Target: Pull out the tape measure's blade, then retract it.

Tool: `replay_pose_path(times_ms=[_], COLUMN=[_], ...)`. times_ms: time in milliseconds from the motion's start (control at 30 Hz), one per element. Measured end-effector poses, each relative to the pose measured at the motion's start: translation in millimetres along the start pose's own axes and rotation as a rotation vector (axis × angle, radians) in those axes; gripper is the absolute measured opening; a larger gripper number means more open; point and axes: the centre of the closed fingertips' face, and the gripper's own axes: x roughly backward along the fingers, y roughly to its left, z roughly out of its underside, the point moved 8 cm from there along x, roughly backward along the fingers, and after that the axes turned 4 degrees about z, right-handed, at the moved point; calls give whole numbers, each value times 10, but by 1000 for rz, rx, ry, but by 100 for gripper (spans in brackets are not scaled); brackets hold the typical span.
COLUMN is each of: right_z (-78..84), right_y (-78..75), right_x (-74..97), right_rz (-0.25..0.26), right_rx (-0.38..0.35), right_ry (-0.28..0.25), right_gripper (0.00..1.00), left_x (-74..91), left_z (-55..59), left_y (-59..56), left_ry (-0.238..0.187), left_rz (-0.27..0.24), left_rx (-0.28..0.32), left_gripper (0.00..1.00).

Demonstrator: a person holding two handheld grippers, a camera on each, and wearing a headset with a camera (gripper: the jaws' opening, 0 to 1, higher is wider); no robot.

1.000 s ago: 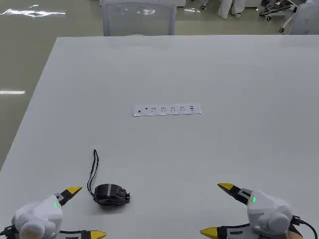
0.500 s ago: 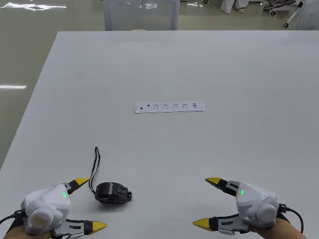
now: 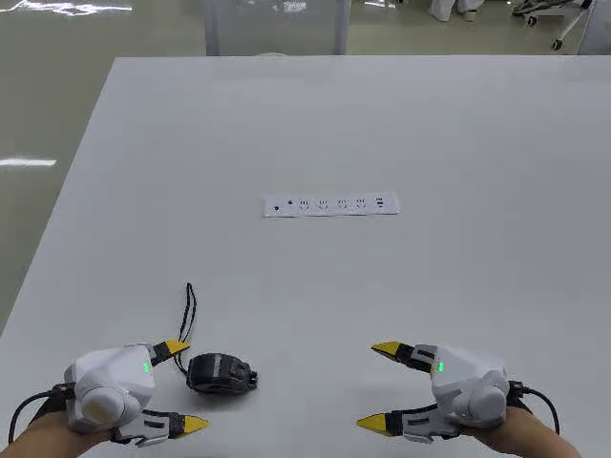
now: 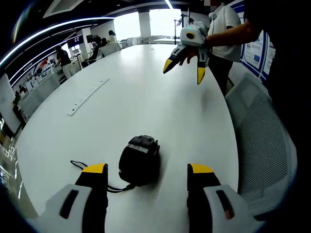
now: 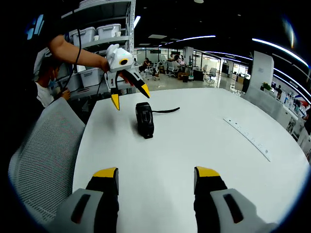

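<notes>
White, smooth and matte, the table (image 3: pixel 430 143) carries a flat white power strip (image 3: pixel 331 204) at mid-surface. Near the front edge lies the tape measure (image 3: pixel 221 372), a black rounded case with a thin black cord (image 3: pixel 188 315) looped behind it. The left gripper (image 3: pixel 189 384), yellow-tipped jaws spread wide, stands just beside the case, not touching. The right gripper (image 3: pixel 374 386), jaws likewise wide, holds nothing, well apart. Against one second ago, both grippers sit closer to the case

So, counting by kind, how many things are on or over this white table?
Tape measure: 1
Power strip: 1
Hand-held tools: 2, the left tool and the right tool, both open
Total: 4
</notes>
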Motion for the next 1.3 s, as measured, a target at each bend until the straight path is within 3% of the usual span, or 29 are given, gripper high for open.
replay_pose_path(times_ms=[533,833,1067,1300], right_z=[-77,-114,-158,-195], right_y=[-78,-73,-80,-47], right_x=[-282,-493,-674,-883], right_rz=[-55,-86,-112,-140], right_rx=[46,63,69,69], right_ry=[-18,-20,-22,-25], right_gripper=[52,47,44,41], left_x=[-167,-281,-341,-358], left_z=[41,80,94,100], left_y=[170,225,243,270], left_ry=[98,135,157,153], left_rz=[68,114,144,147], left_rx=[-120,-151,-177,-189], left_gripper=[47,41,36,31])
